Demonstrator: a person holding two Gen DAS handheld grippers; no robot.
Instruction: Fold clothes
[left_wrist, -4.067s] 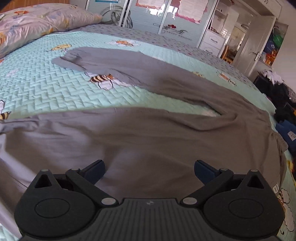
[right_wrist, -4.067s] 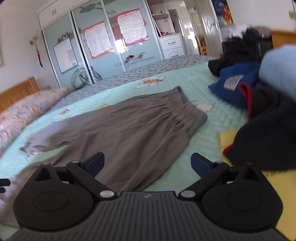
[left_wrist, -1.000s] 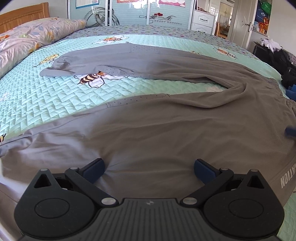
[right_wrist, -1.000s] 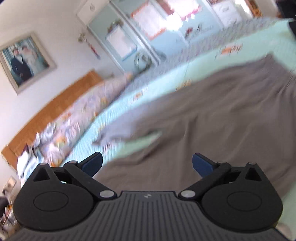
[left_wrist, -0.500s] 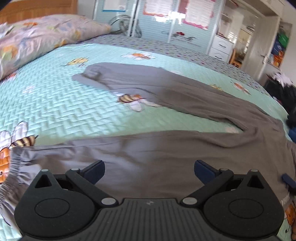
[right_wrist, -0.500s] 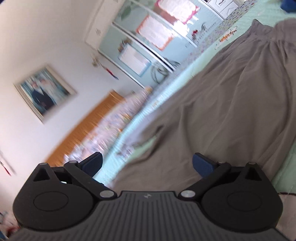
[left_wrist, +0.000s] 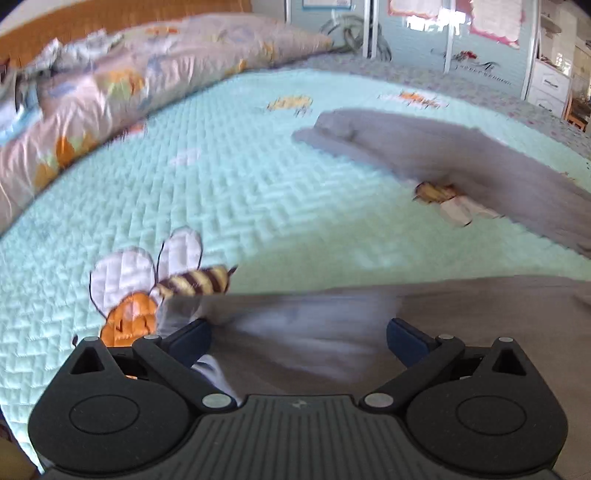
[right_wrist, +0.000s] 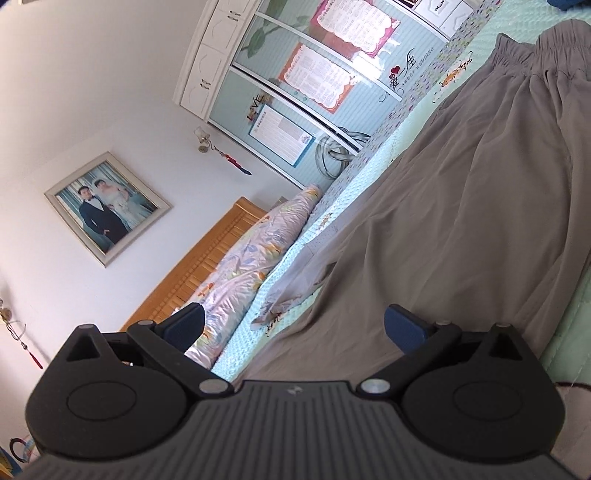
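- Trousers (right_wrist: 461, 206) lie spread out on the bed, both legs apart and unfolded; no fold shows yet, so the task looks to be at its very start.
- Waistband (right_wrist: 546, 51) sits gathered at the far end in the right view, the legs running toward the pillow end.
- Near leg (left_wrist: 332, 325) has its hem just ahead of the left gripper (left_wrist: 299, 338), beside a bee print (left_wrist: 162, 291); the far leg (left_wrist: 443, 155) lies well apart across the quilt.
- Left gripper hovers low at that hem, jaws spread wide, holding nothing; the picture is blurred here, so I cannot tell whether the cloth is touched.
- Right gripper (right_wrist: 295, 323) is tilted sharply over the trousers, jaws likewise spread and empty.
- Left to do, as I judge it: pinch the hem, bring one leg over the other, then fold lengthwise toward the waistband.
- Quilt (left_wrist: 221, 177) is pale green, stitched in a zigzag pattern with bee prints: soft, so cloth may drag and wrinkle.
- Pillow (left_wrist: 110, 92) with a floral cover lies along a wooden headboard (right_wrist: 195, 266).
- Wardrobe (right_wrist: 314, 74) with glass sliding doors and posters stands behind; a framed photo (right_wrist: 107, 206) hangs on the white wall.
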